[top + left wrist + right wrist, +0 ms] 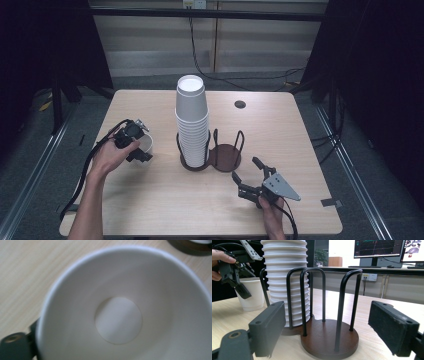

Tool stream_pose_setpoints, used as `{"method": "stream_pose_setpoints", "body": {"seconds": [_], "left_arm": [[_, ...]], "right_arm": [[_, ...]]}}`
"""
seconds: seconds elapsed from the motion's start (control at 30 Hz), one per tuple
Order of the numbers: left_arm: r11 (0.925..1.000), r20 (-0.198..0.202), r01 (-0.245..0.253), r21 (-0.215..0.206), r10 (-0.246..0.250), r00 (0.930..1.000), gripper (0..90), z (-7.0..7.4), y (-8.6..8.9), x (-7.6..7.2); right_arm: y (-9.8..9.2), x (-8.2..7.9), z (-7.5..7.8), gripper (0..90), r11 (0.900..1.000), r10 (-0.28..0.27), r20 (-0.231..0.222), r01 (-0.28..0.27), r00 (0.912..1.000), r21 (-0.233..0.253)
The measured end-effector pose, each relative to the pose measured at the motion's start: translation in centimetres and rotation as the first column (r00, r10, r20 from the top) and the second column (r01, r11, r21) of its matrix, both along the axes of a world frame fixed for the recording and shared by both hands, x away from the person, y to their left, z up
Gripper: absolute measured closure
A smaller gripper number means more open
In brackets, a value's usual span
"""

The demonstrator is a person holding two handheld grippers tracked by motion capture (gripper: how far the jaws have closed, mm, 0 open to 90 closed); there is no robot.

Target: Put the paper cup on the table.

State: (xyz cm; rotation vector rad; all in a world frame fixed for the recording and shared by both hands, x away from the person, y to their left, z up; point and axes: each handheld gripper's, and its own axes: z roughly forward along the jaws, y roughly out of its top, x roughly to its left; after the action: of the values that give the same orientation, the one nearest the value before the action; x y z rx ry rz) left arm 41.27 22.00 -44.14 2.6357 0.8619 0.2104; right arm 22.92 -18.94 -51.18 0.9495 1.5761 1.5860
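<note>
A: Single white cup is seen upright on the surface, toward its left edge, well apart from the holder.
B: Left claw?
A: Closed on the cup's rim; the cup's inside is looked into from the left gripper view.
B: Right claw?
A: Spread wide, nothing held, near the front right corner, pointed at the wooden two-slot holder.
B: Stack?
A: Cup stack is seated in the holder's left slot; right slot is bare.
</note>
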Motion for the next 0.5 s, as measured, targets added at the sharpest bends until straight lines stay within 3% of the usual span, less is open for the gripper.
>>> {"method": "stream_pose_setpoints", "body": {"seconds": [0.37, 0.4, 0.5], "left_arm": [[0.9987, 0.019, -0.006, -0.05, 0.007, 0.9998, 11.3, -0.1, 1.0, -0.7], [0.9986, 0.034, -0.011, -0.052, 0.013, 0.9993, 11.5, -0.1, 1.1, -0.7], [0.9975, 0.021, -0.005, -0.071, 0.006, 0.9998, 11.5, -0.2, 1.3, -0.9]], "right_arm": [[0.0, 0.0, 0.0, 13.7, 1.0, 0.002, -0.001, -0.002, 1.0, 0.001], [0.0, 0.0, 0.0, 13.6, 1.0, 0.008, 0.0, -0.008, 1.0, 0.0], [0.0, 0.0, 0.0, 13.6, 1.0, 0.009, -0.002, -0.009, 1.0, 0.0]]}}
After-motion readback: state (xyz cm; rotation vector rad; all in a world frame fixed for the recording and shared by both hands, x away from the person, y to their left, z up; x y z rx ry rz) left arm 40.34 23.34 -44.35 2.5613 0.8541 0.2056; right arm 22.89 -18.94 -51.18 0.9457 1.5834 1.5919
